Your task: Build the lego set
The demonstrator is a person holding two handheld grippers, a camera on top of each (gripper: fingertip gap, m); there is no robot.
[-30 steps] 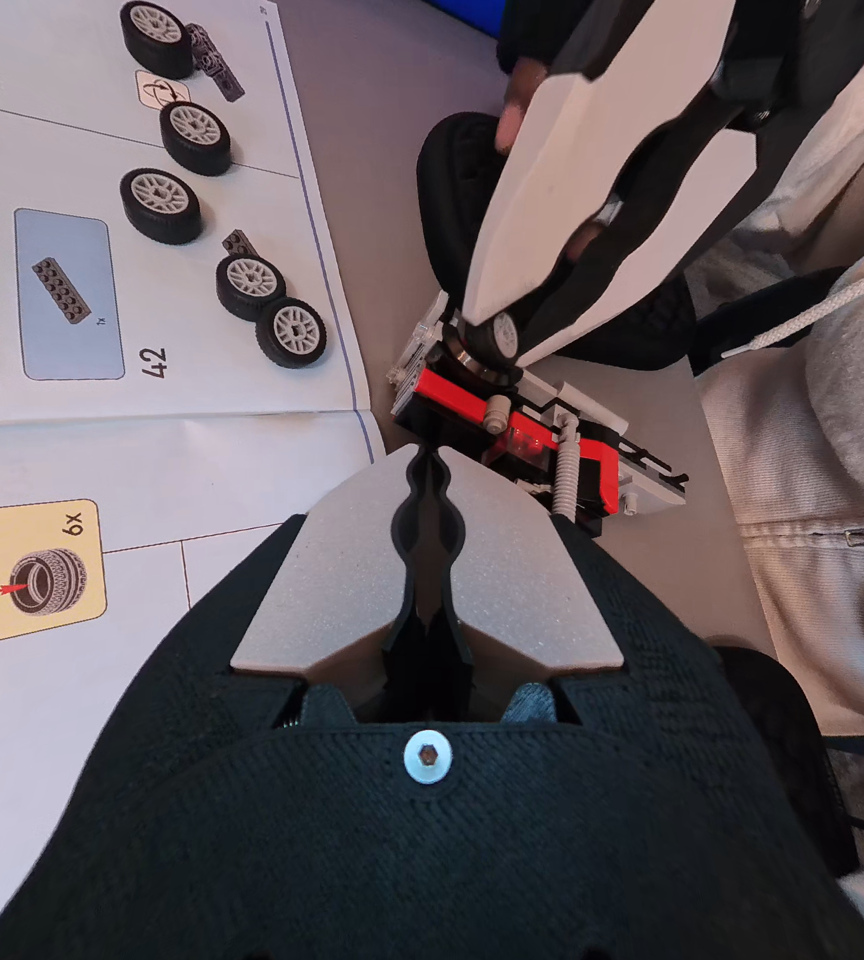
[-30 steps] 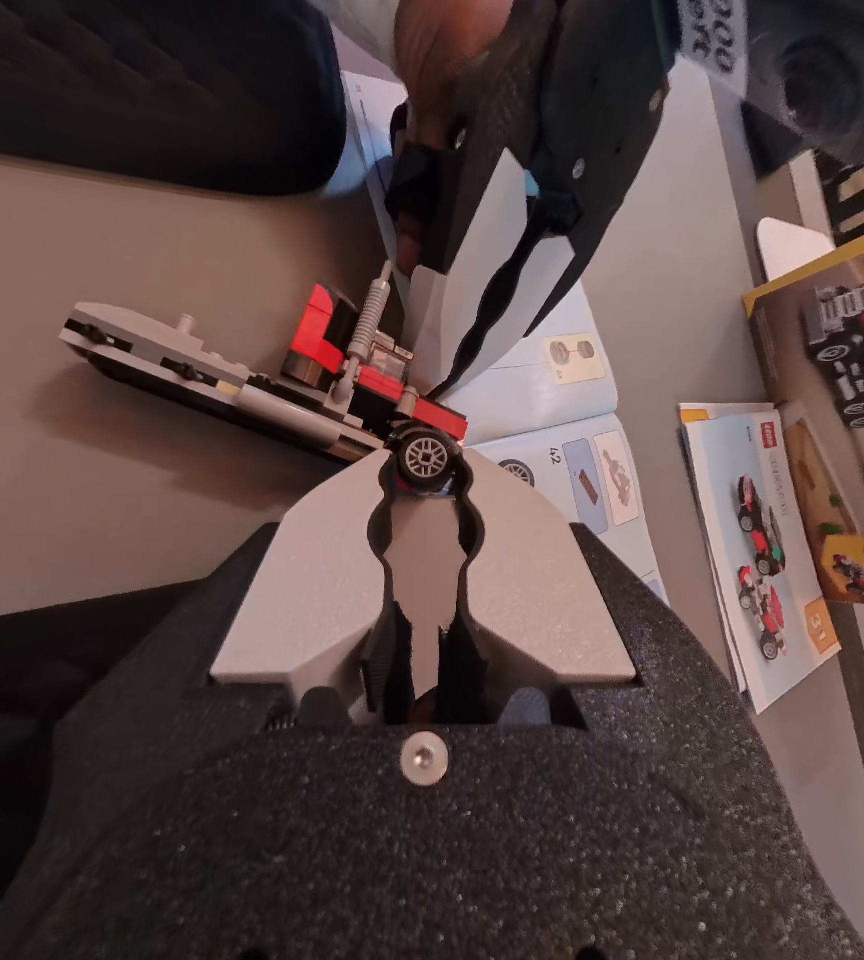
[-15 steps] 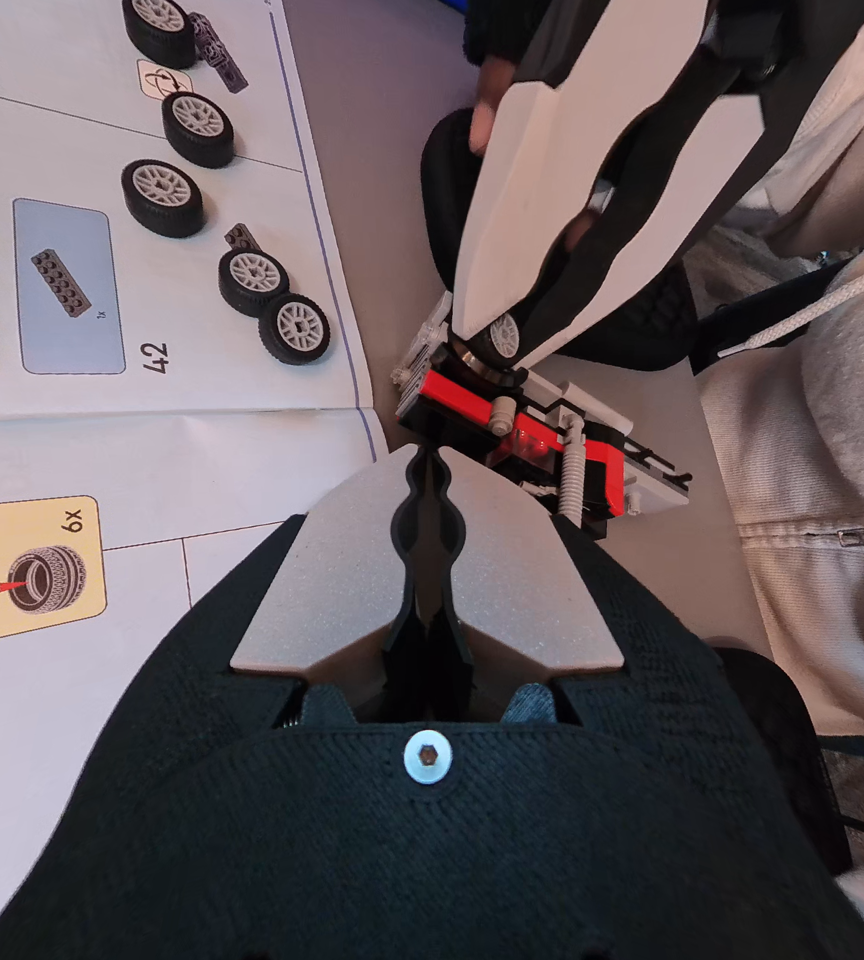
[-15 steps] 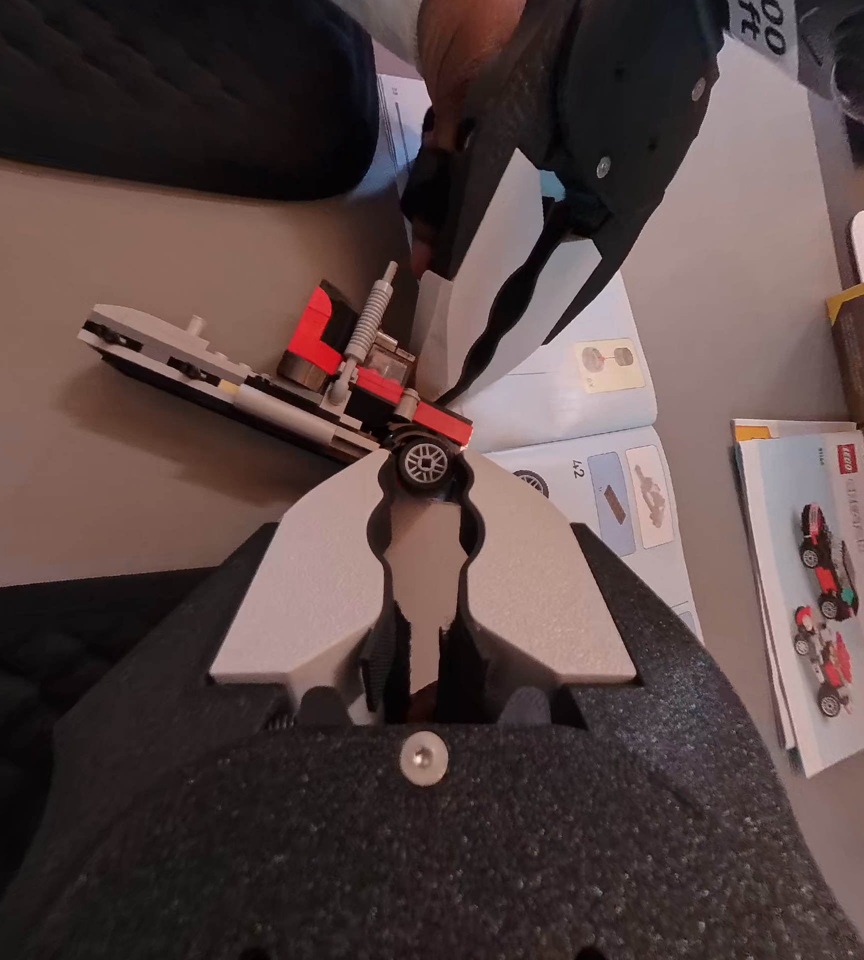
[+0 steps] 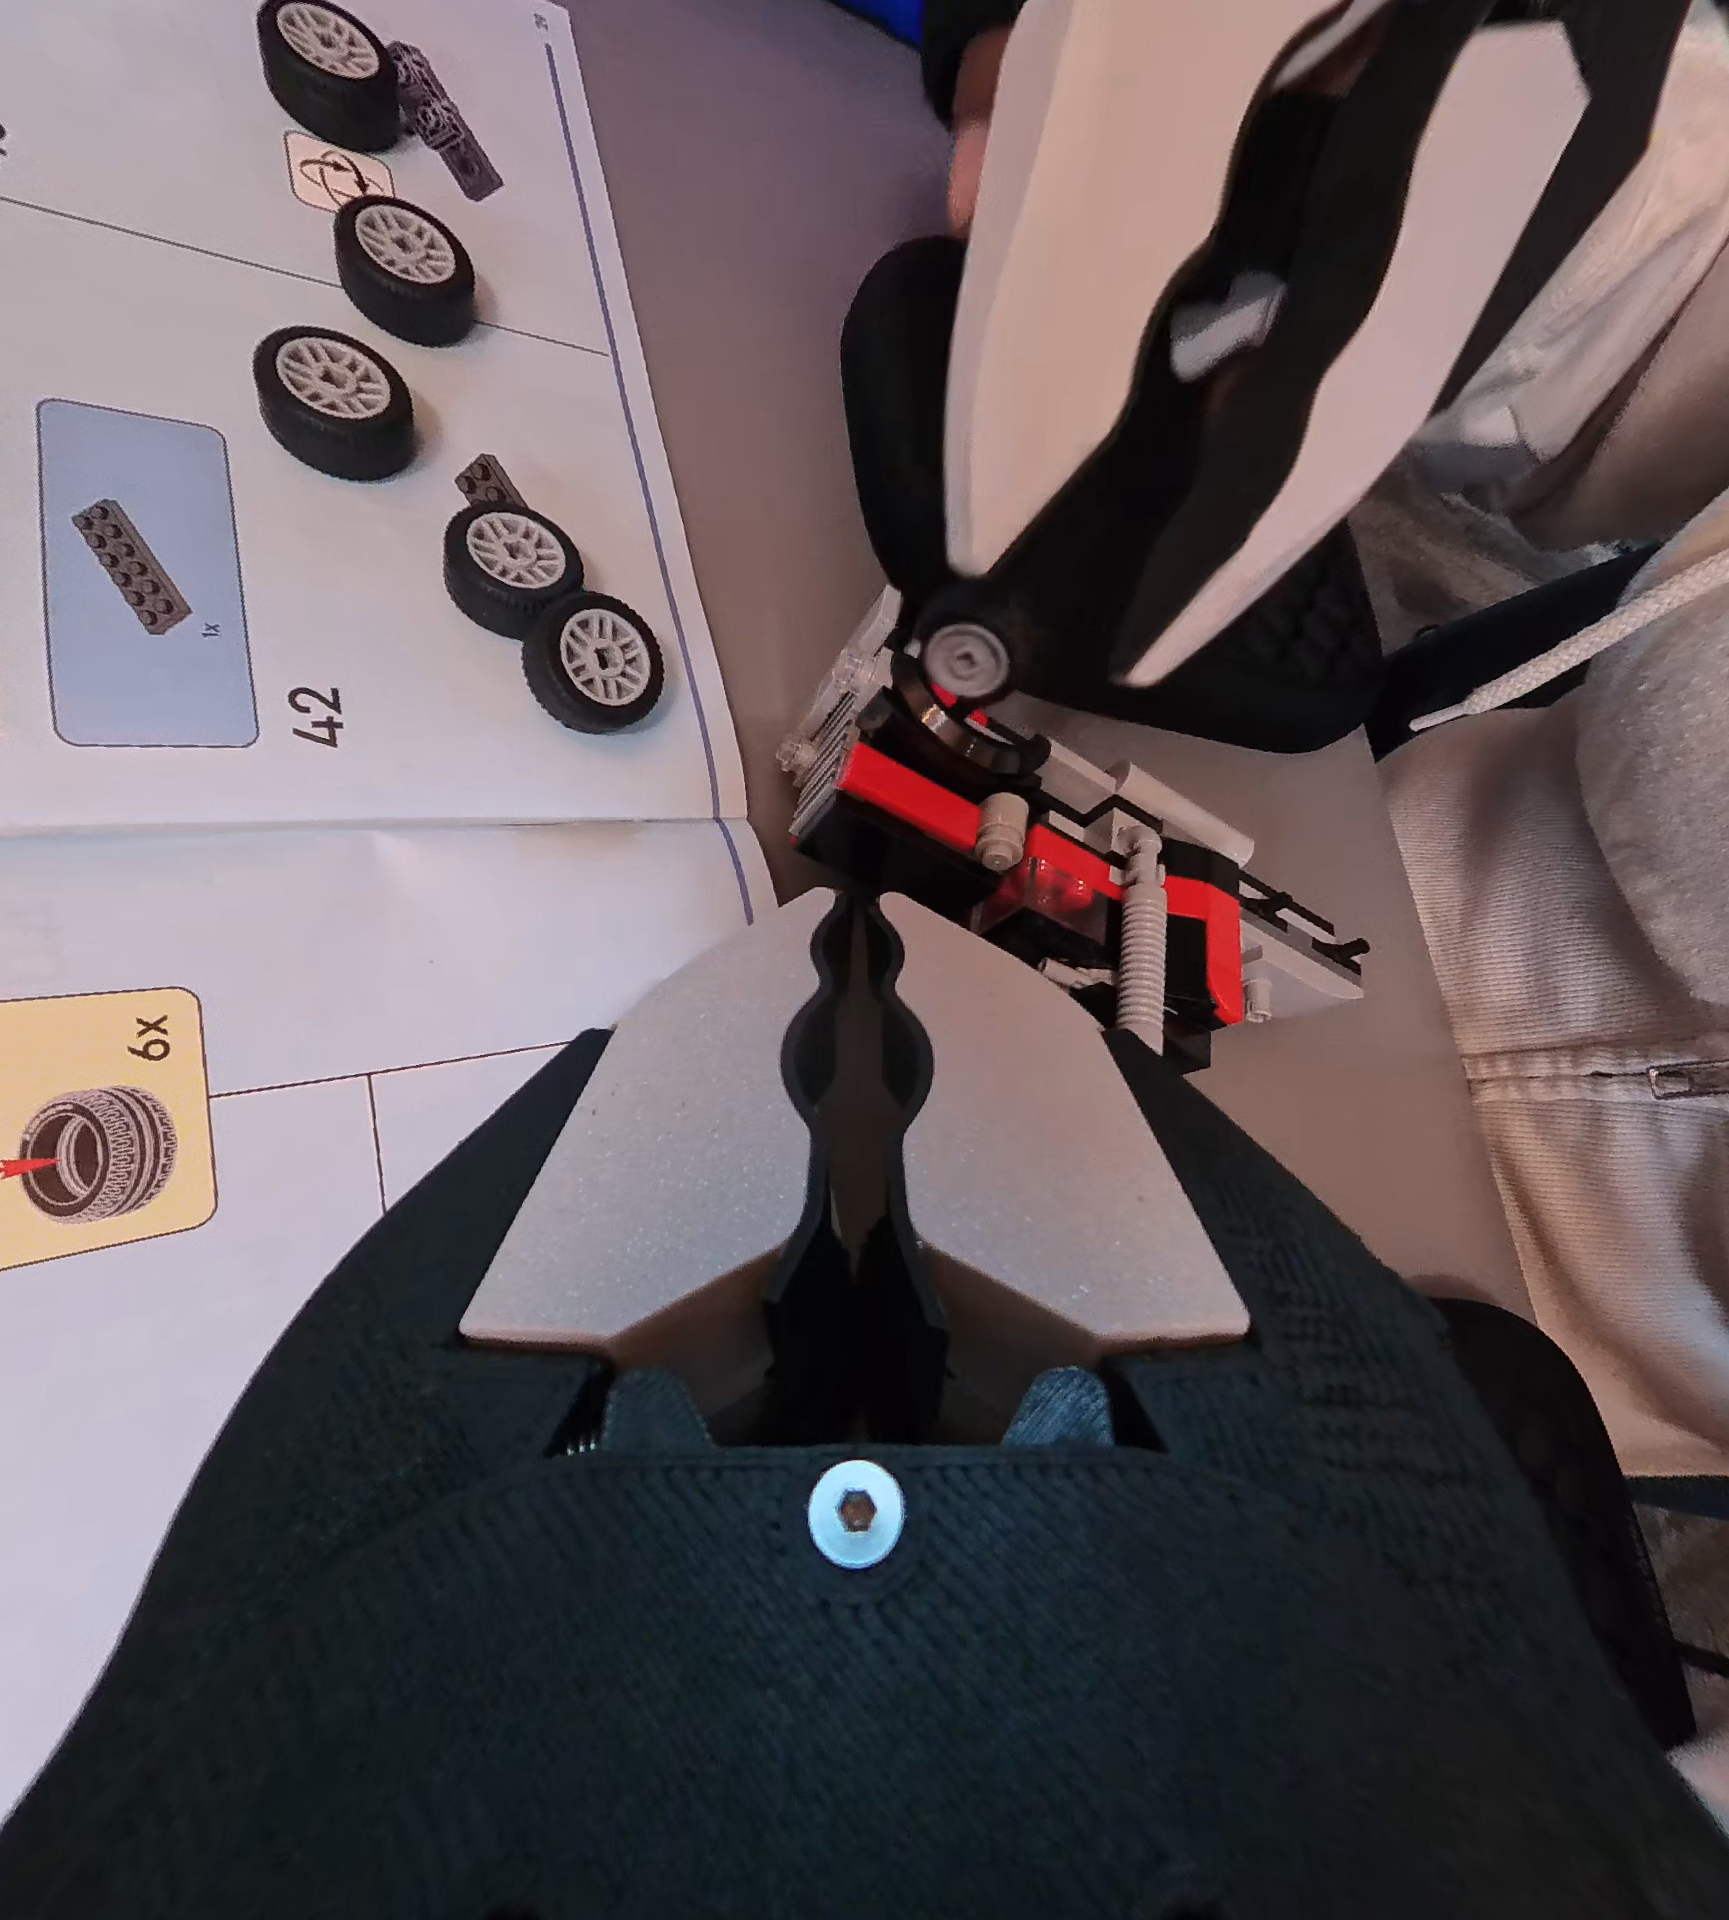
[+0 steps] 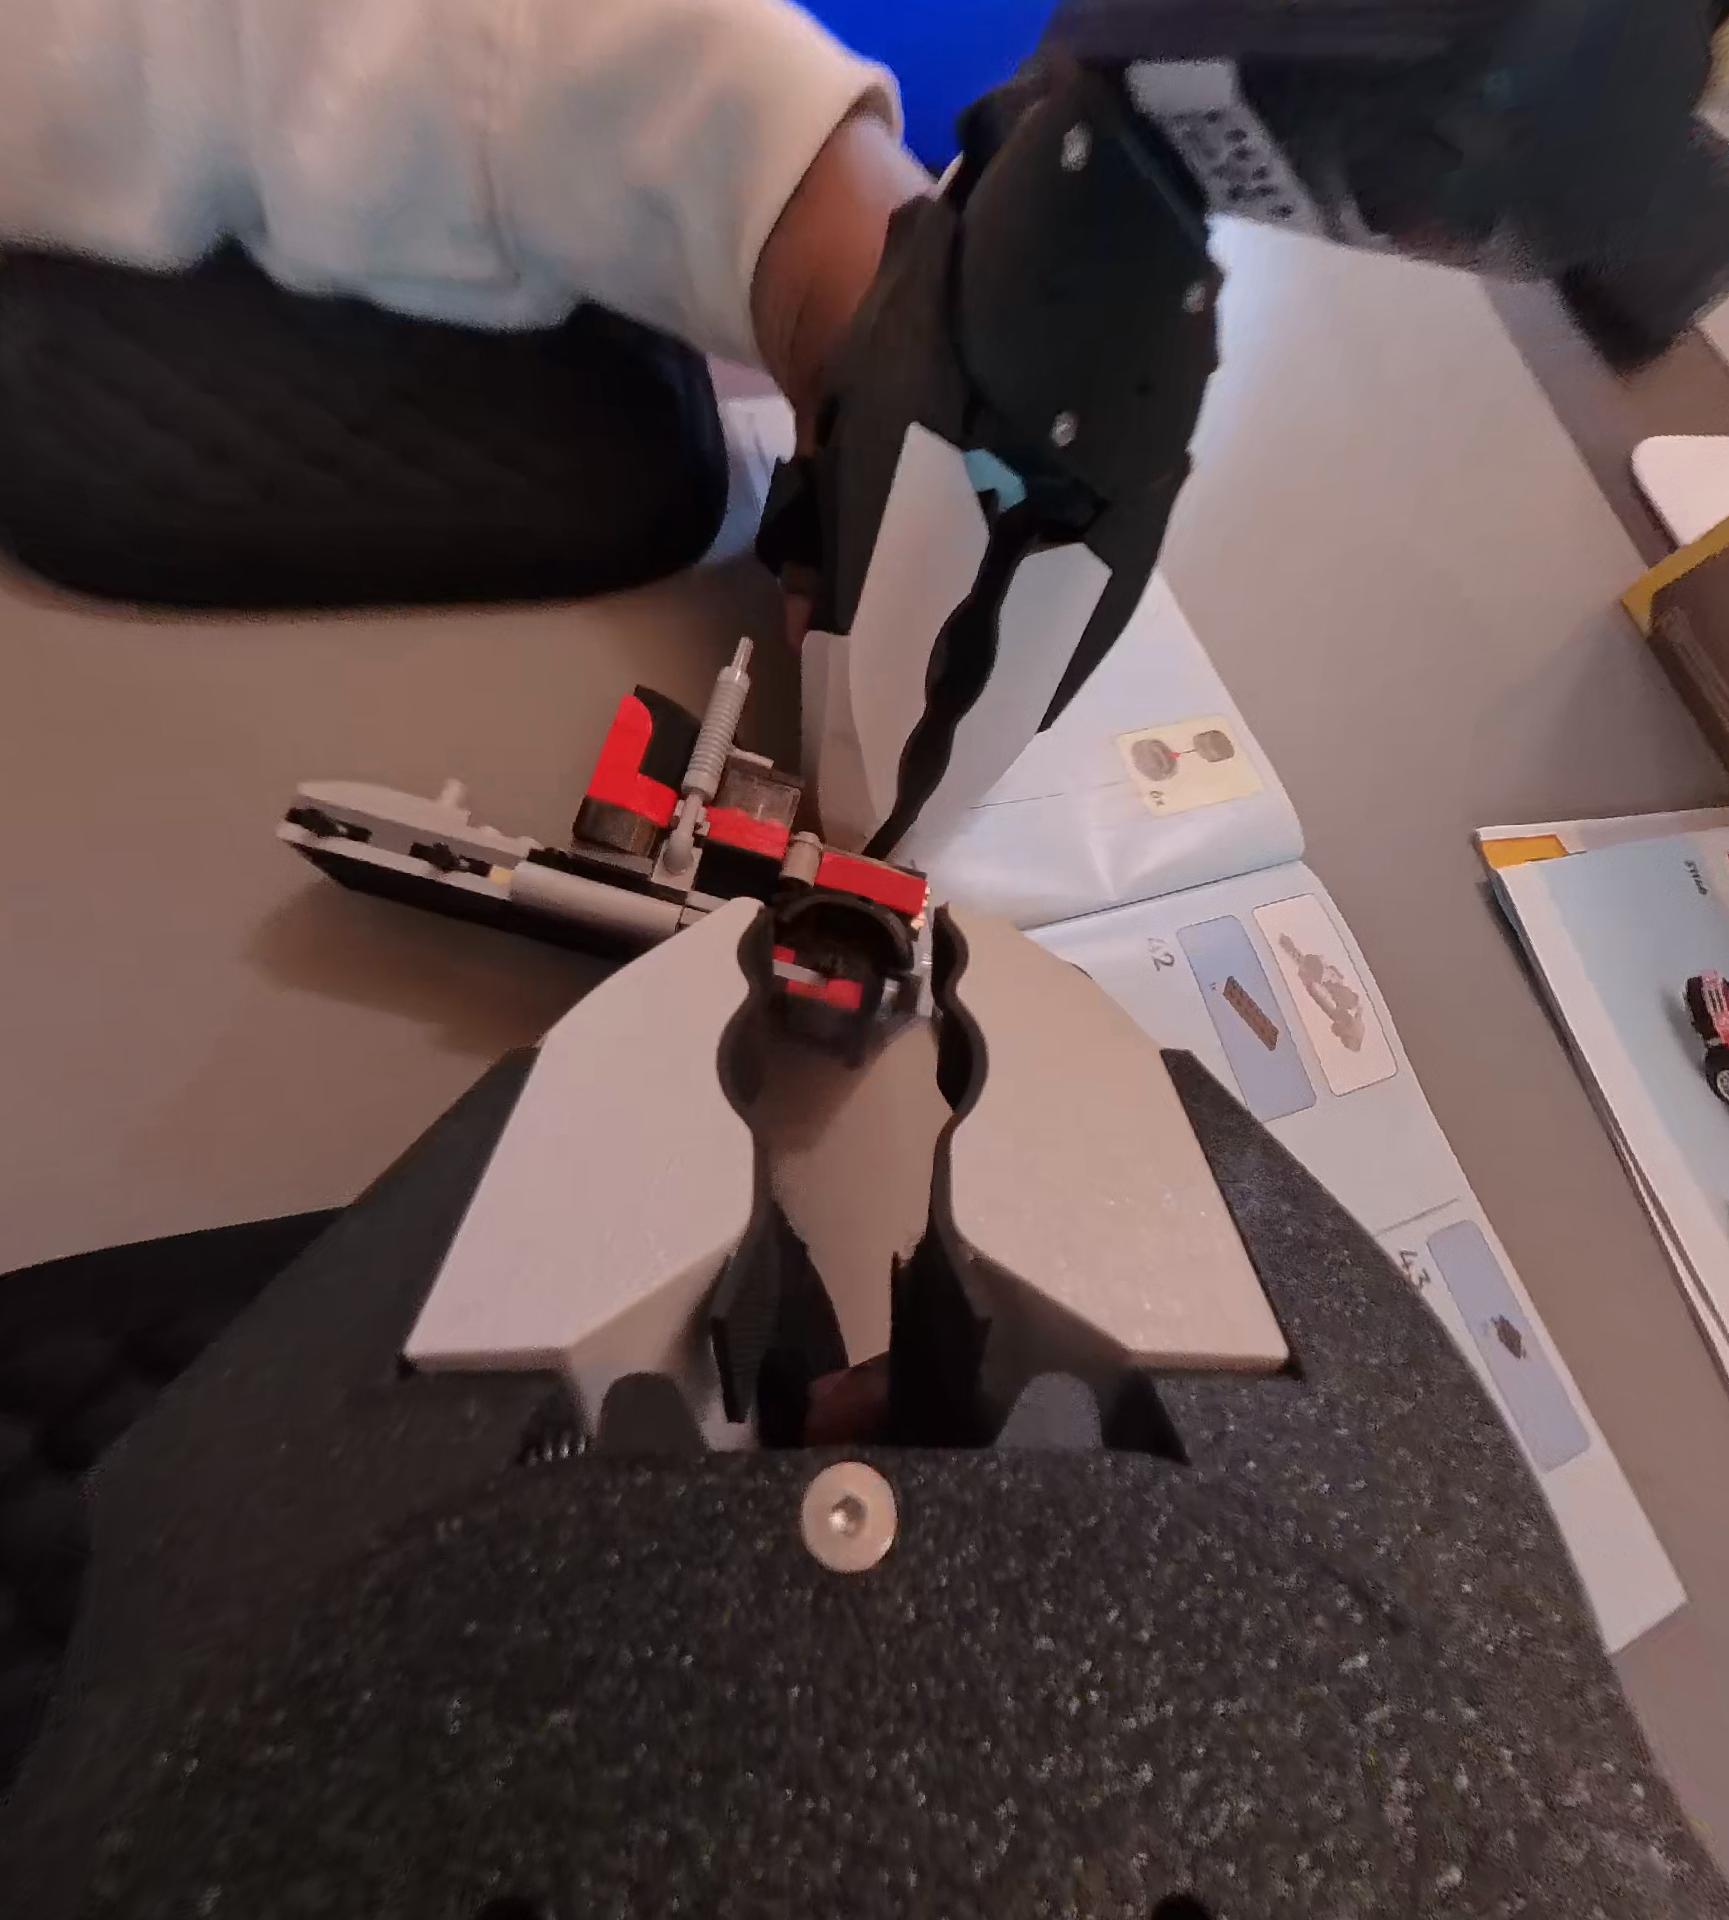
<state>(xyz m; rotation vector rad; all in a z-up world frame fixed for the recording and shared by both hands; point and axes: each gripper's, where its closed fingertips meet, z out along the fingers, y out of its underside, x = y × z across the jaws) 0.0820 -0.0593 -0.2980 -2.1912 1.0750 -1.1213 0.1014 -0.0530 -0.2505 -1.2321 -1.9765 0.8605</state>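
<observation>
A red, black and grey lego truck (image 5: 1047, 862) lies on the grey table beside the open instruction booklet (image 5: 320, 935). My left gripper (image 5: 855, 909) is shut and empty, with its tips against the truck's black front end. It also shows in the right wrist view (image 6: 886, 831). My right gripper (image 6: 849, 935) is open around the truck's front wheel arch (image 6: 829, 920). In the left wrist view, the right gripper (image 5: 1042, 634) hangs above the truck's front. A black wheel with a grey hub (image 5: 964, 657) sits at the tip of one finger, just over the arch. The truck (image 6: 631, 831) lies lengthwise to the left.
Several loose wheels (image 5: 595, 660) and small dark pieces lie on the booklet page. A second booklet (image 6: 1670, 987) and the set's box (image 6: 1722, 623) are at the right. A black padded cushion (image 6: 320, 436) and a person's sleeve are behind the truck. A grey hoodie (image 5: 1618, 935) is close by. Spacing between my two grippers at the tips: around 5 cm.
My right gripper's jaws have opened wider and it has drawn up and back from the truck's front. The wheel's spoked face no longer shows in its view. The left gripper has stayed put.
</observation>
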